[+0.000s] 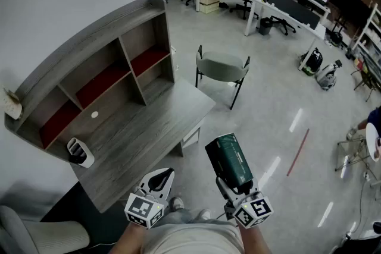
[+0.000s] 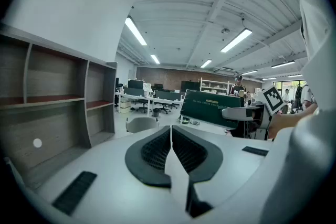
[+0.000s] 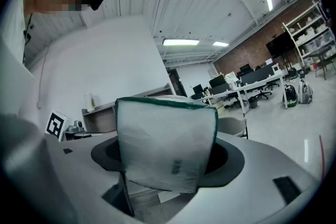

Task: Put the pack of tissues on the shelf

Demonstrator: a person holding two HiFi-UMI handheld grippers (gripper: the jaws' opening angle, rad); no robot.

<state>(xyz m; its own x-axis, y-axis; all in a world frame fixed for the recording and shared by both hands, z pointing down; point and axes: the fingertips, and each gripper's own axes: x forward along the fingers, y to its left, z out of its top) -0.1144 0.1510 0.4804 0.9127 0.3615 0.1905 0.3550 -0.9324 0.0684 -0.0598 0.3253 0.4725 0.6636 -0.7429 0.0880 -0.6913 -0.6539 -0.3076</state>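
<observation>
Head view overlooks shelf [image 1: 89, 47] (left gripper view shares).

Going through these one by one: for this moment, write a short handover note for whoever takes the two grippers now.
Left gripper: jaws together, nothing in them, held low beside the right one.
Right gripper: jaws wide, clamped on one end of the pack of tissues, a dark green pack pointing forward.
Where things are: the shelf stands at the back of the desk, ahead and to the left. The pack is over the floor, short of the desk edge.
Done: pack is in hand.
Left: carry it to the shelf, set it in a compartment, open the jaws.
</observation>
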